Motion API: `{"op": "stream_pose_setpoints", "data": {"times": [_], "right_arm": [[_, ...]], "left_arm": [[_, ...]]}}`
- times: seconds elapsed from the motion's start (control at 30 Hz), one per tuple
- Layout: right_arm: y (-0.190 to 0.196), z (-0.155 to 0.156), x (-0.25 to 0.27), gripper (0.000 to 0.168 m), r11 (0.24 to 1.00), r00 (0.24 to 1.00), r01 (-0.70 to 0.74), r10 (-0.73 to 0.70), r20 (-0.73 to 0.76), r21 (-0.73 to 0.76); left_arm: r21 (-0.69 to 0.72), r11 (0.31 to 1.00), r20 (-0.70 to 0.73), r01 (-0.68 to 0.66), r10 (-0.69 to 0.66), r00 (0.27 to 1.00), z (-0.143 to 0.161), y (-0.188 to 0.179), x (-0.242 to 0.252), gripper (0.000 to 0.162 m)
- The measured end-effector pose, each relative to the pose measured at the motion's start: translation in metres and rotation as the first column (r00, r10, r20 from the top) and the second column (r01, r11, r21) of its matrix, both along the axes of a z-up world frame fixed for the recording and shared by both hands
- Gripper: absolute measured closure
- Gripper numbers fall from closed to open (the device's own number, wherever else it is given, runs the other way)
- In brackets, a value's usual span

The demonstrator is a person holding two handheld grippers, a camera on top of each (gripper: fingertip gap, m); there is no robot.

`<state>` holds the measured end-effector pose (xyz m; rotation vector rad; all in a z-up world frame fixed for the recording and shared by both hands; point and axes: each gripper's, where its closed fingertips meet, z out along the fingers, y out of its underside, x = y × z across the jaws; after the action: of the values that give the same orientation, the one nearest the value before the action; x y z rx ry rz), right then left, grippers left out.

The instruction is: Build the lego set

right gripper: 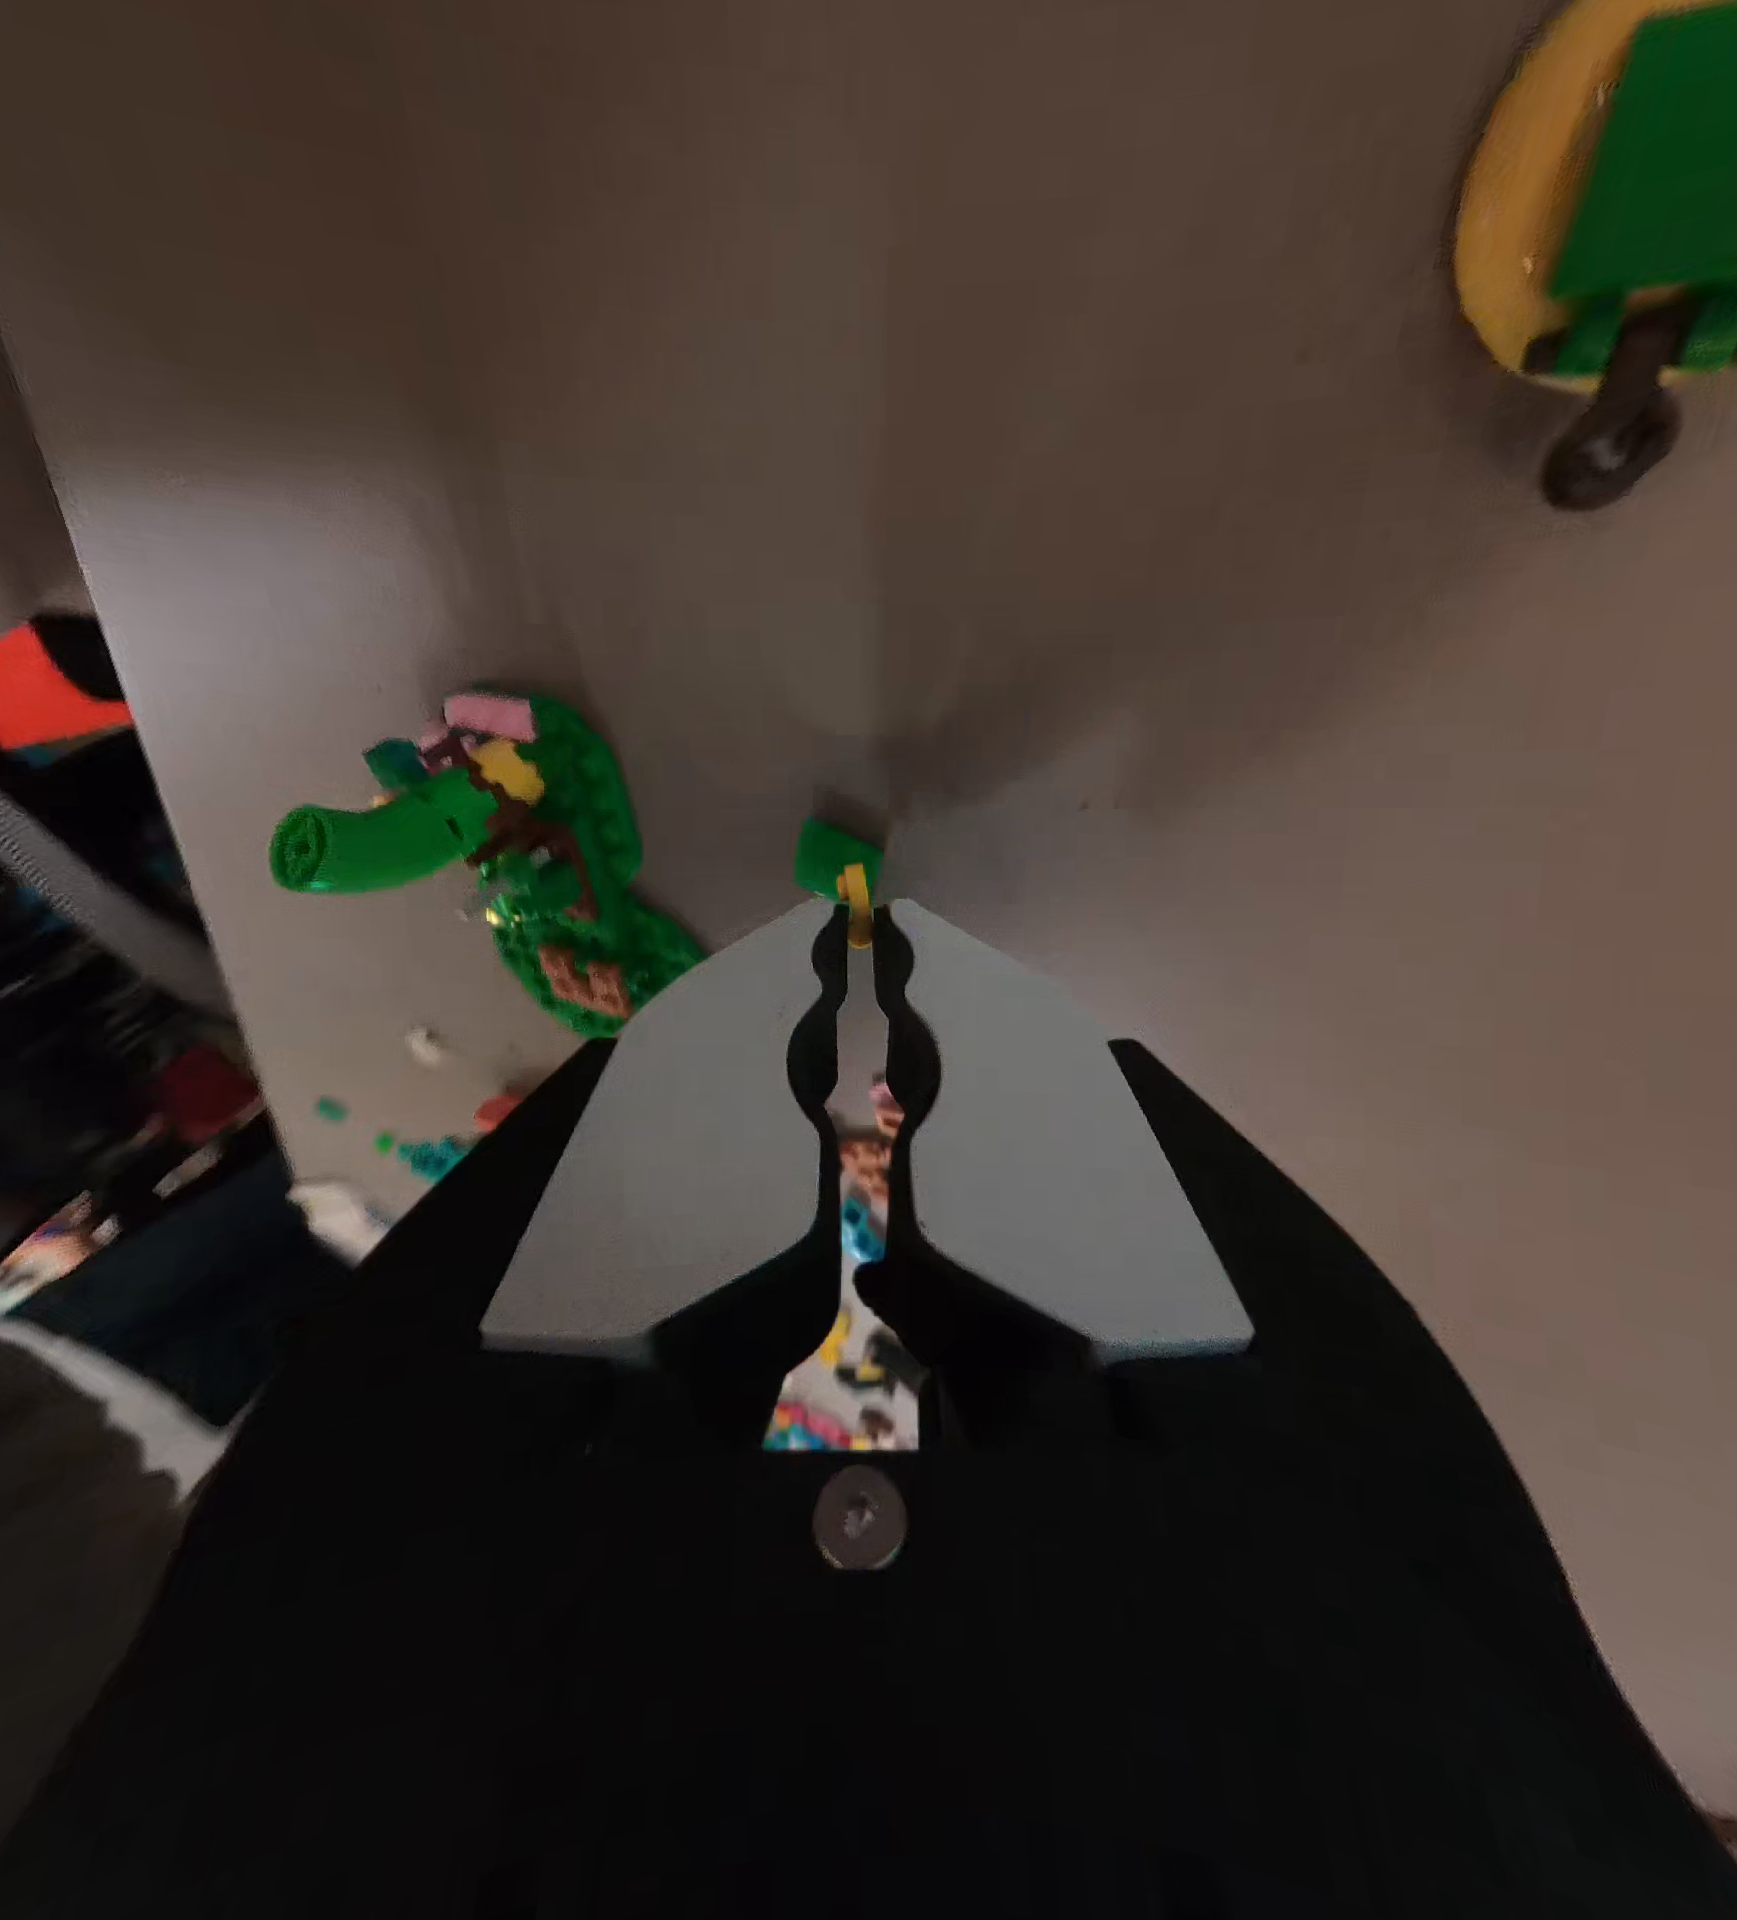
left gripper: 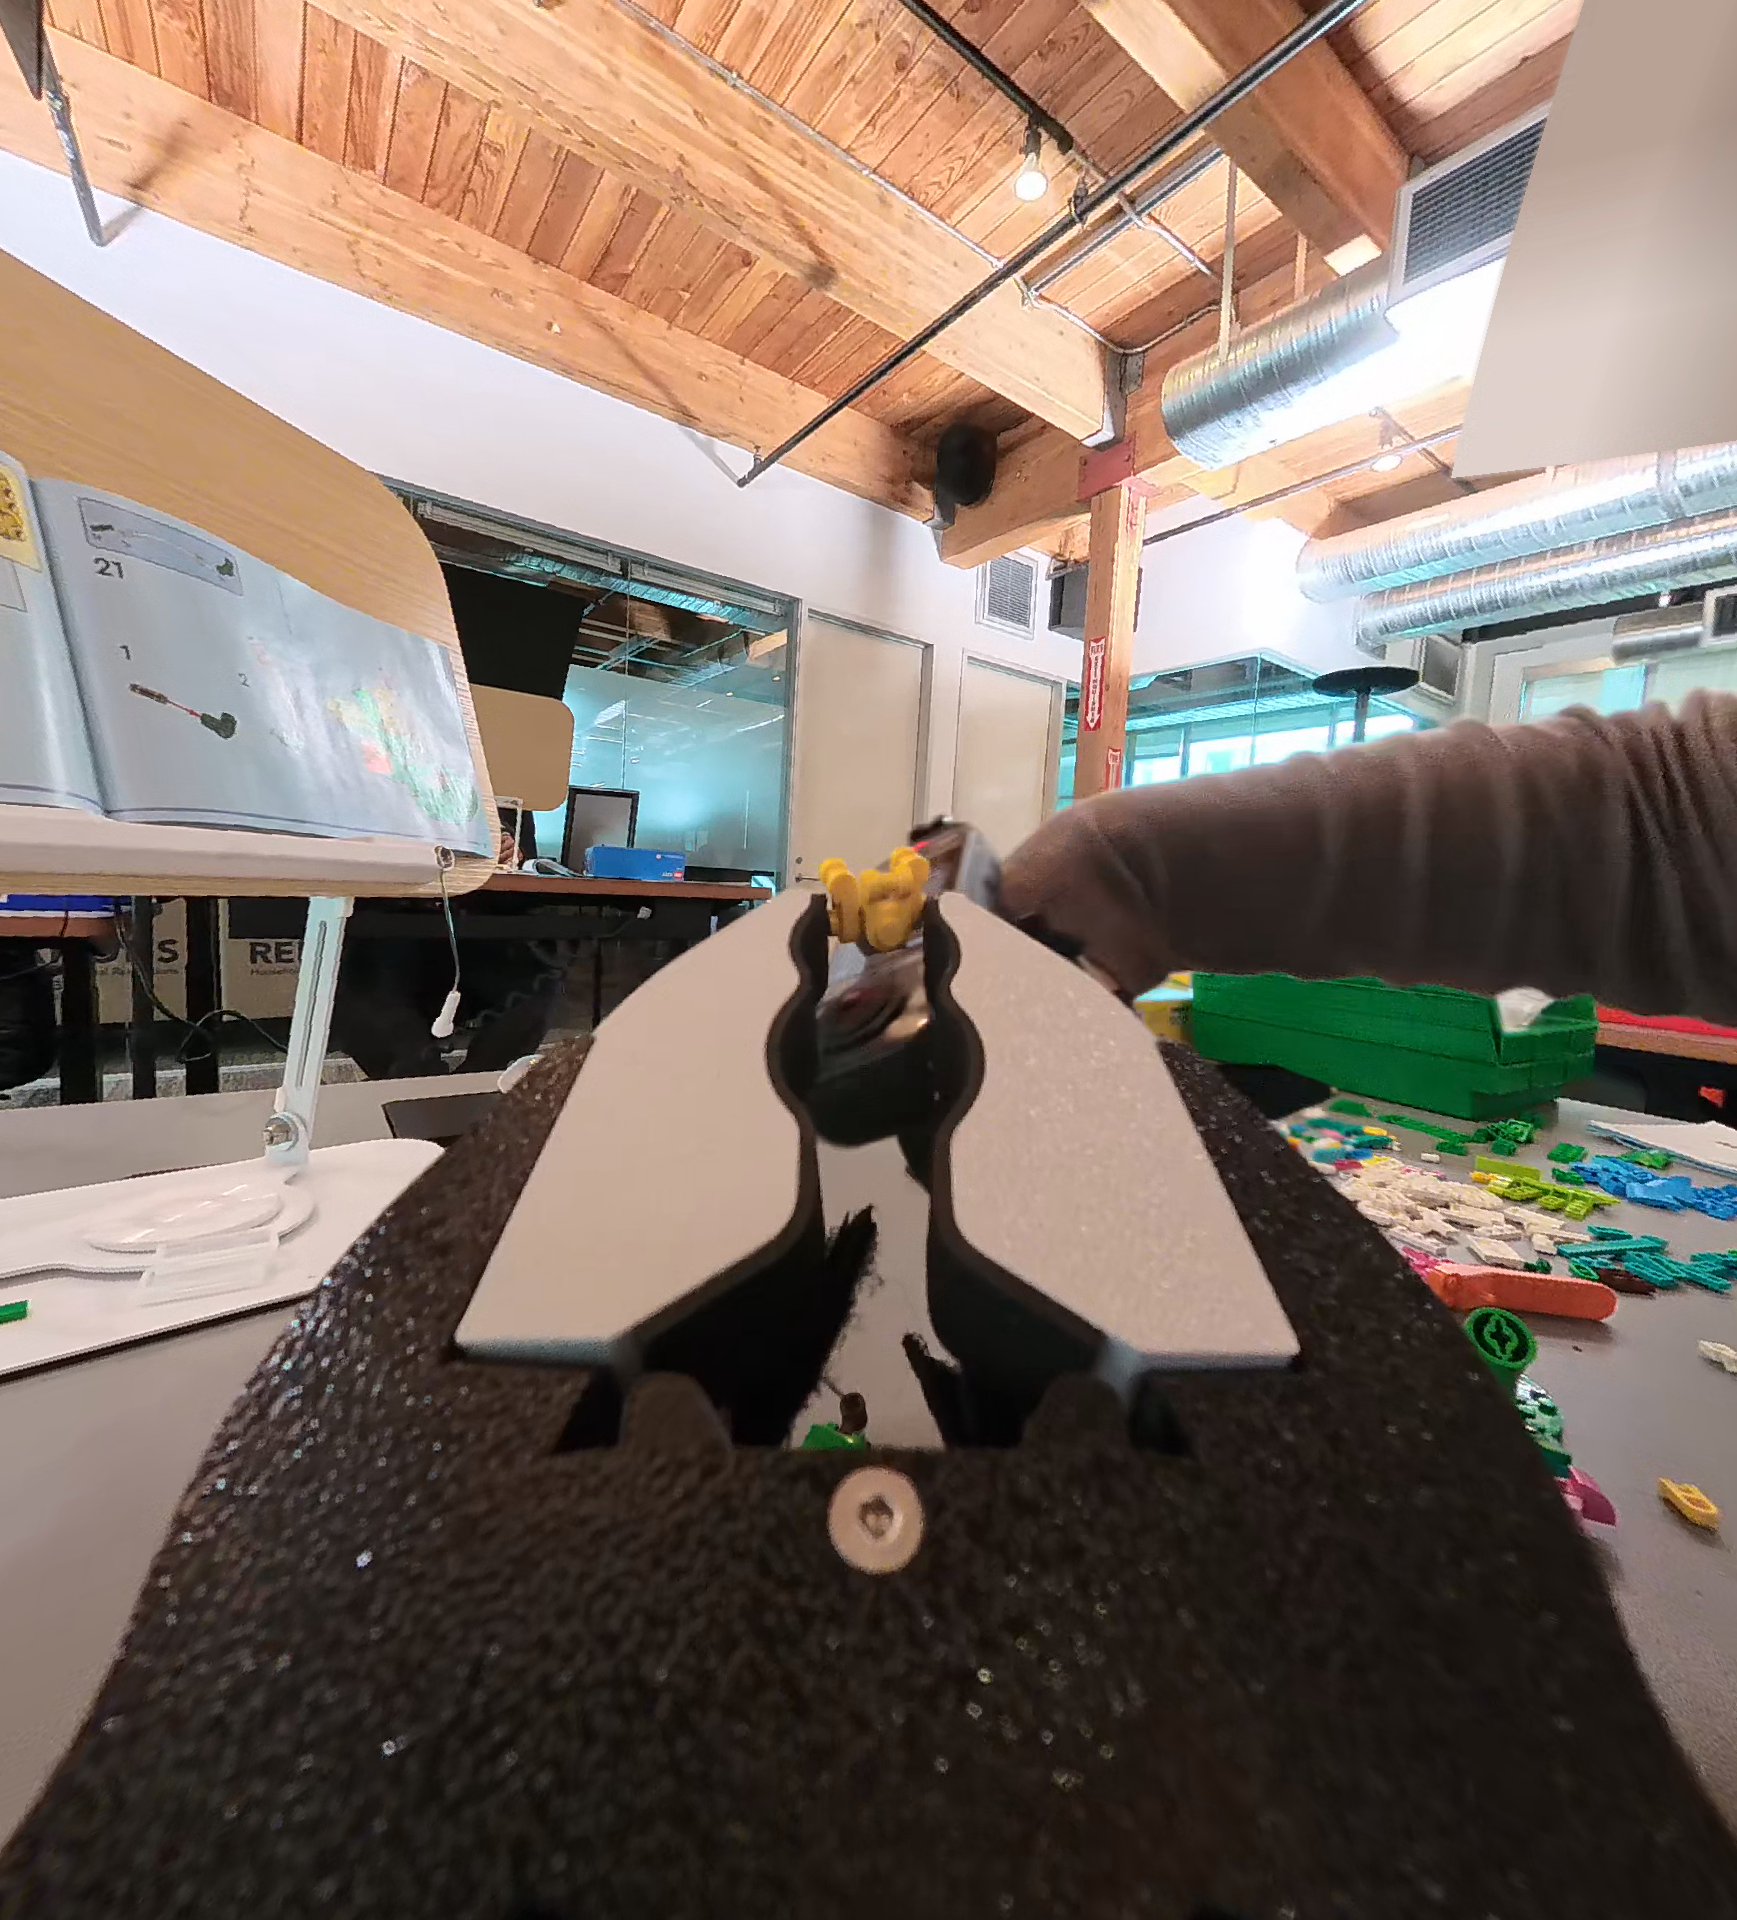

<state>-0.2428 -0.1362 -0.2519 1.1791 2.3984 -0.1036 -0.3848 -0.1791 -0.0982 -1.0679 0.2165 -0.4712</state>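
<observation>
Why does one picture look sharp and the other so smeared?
Left wrist view: bright daylight, crisp on the small yellow lego piece, with wide-angle bending at the edges. Right wrist view: dim, motion-blurred; the green leafy lego build smears.

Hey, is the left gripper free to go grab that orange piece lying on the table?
Probably not yet. The left gripper is shut on a yellow piece held up in the air. The orange piece lies unobstructed on the table, but the gripper is occupied.
</observation>
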Motion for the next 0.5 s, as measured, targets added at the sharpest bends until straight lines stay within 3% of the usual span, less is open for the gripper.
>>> {"op": "stream_pose_setpoints", "data": {"times": [0.1, 0.23, 0.5], "right_arm": [[0.010, 0.003, -0.001, 0.165, 0.999, 0.989, -0.022, 0.018, 0.145, 0.025], [0.021, 0.000, -0.003, 0.166, 0.995, 0.972, -0.066, 0.047, 0.229, 0.079], [0.036, -0.009, -0.005, 0.165, 0.955, 0.954, -0.267, 0.244, 0.175, 0.128]], "left_arm": [[0.008, 1.000, -0.002, -0.005, 0.005, 1.000, 0.001, -0.001, -0.001, 0.145], [0.018, 1.000, -0.009, -0.011, 0.011, 1.000, 0.003, -0.002, -0.003, 0.145], [0.026, 1.000, 0.008, 0.005, -0.005, 1.000, 0.004, -0.004, -0.003, 0.145]]}}
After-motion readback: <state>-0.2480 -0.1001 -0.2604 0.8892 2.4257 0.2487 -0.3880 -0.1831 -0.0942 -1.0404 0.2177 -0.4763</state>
